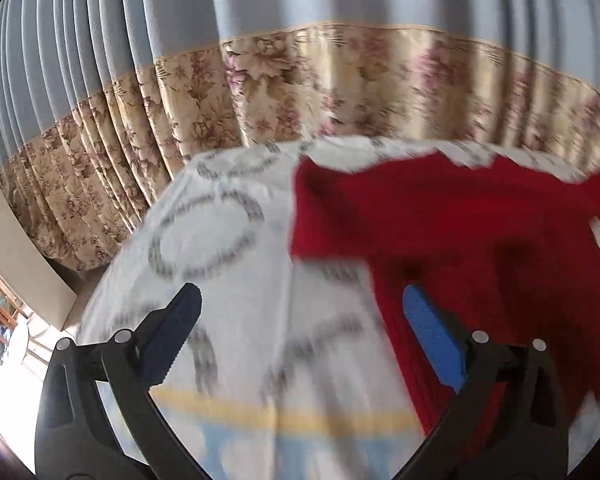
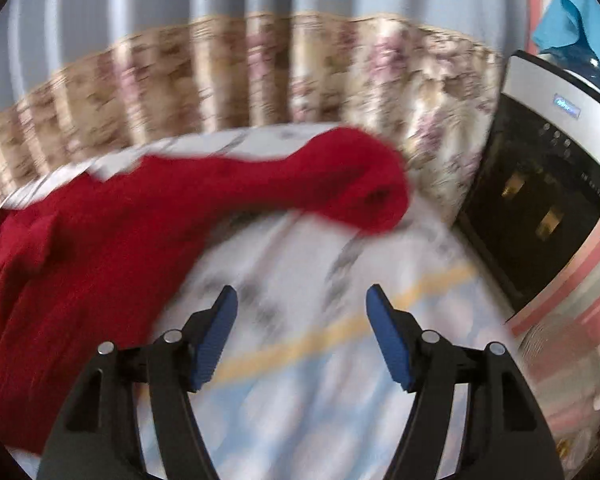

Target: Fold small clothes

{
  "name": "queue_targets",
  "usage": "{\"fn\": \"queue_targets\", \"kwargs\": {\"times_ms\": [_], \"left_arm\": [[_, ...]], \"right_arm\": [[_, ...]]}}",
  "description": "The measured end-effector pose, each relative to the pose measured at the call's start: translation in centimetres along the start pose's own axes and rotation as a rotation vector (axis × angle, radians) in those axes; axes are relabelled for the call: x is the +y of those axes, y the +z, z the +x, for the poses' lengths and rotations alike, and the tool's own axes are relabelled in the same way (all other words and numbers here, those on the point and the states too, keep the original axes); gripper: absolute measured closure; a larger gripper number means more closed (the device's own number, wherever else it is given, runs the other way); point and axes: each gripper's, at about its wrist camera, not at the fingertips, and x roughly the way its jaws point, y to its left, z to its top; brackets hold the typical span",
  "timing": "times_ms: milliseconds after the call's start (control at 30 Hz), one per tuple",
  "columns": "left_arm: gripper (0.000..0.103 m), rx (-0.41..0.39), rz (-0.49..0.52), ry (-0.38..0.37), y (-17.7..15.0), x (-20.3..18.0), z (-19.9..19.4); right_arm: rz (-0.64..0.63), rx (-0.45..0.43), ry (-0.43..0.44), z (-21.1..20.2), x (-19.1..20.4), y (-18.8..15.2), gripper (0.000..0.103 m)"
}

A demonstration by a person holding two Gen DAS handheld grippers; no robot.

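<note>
Both views are blurred. A red knit garment (image 1: 440, 220) lies spread on a white cloth (image 1: 220, 240) printed with grey rings and, at its near edge, a yellow stripe and pale blue.

Left gripper (image 1: 300, 308): jaws wide apart, nothing between the pads. Its right finger (image 1: 432, 336) stands over the garment's near left part; contact cannot be told. Its left finger (image 1: 172, 332) is over bare cloth.

Right gripper (image 2: 300, 312): jaws apart, empty, over bare cloth just right of the garment (image 2: 100, 248). One sleeve (image 2: 340, 176) reaches far right, its cuff opening facing the camera.

Behind the cloth hangs a curtain (image 1: 300, 12), grey-blue above, floral beige below. In the right wrist view, a black-fronted appliance (image 2: 540, 184) stands to the right of the cloth, with a blue item (image 2: 572, 20) on top.
</note>
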Motion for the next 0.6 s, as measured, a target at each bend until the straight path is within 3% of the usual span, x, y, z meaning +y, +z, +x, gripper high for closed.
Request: {"fn": "queue_targets", "kwargs": {"times_ms": [267,433,600], "left_arm": [[0.003,0.004,-0.124,-0.035,-8.2,-2.3,-6.6],[0.003,0.061,-0.138,-0.09,-10.1,-4.1,-6.3],[0.003,0.09,-0.071,-0.122,-11.0,-6.9,-5.8]], "right_arm": [[-0.015,-0.003,0.124,-6.4,6.4,-7.6,0.035],[-0.043,0.047,0.181,-6.5,8.9,-9.8,0.035],[-0.077,0.068,0.21,-6.2,11.0,-10.7,0.035]]}}
